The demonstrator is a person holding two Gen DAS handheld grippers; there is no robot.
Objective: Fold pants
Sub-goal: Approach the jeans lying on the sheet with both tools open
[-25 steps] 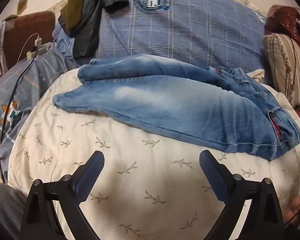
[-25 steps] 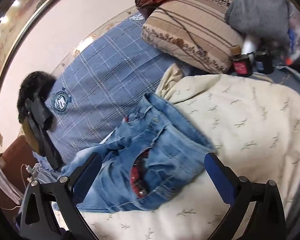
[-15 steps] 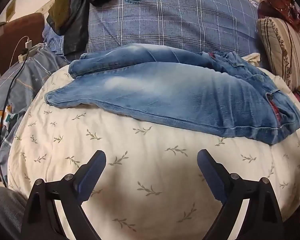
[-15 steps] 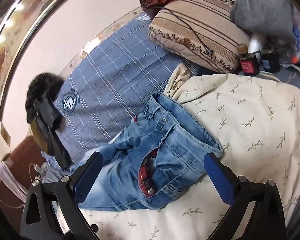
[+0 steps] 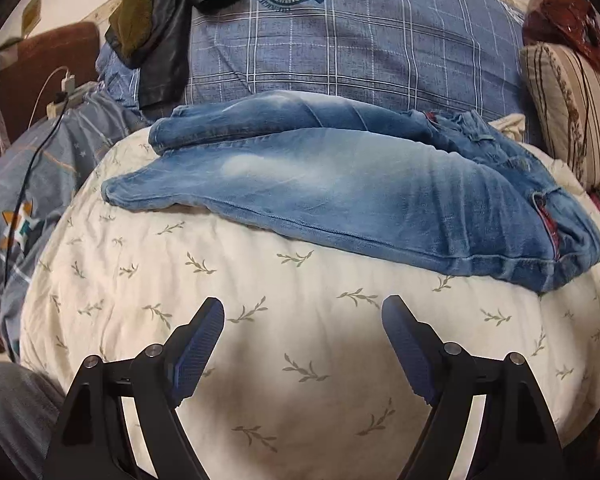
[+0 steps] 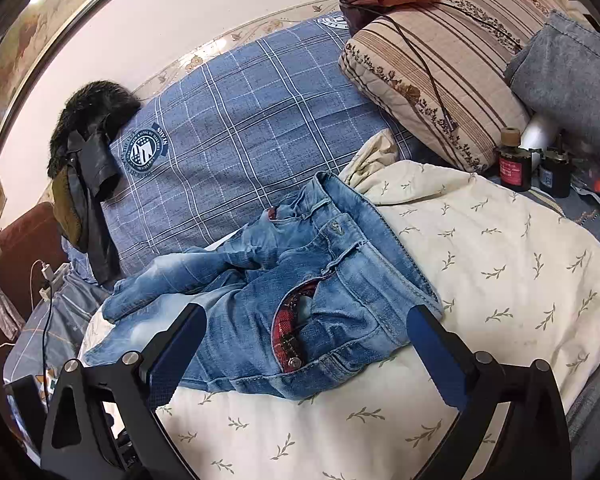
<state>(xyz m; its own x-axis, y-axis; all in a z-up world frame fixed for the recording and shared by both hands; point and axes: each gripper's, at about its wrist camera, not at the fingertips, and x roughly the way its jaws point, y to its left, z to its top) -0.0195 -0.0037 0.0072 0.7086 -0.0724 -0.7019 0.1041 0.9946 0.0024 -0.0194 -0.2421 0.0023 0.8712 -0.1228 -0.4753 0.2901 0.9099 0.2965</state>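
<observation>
— How do your jaws stand?

— My left gripper is spread wide with nothing in it, over the cream leaf-printed quilt. My right gripper is spread wide too, empty.

— And the pants?

— The faded blue denim jeans lie flat on that quilt, at twelve o'clock from my left jaws, legs toward nine, waistband toward three. The unbuttoned waist lies between my right jaws. A blue plaid pillow sits beyond, toward twelve.
</observation>
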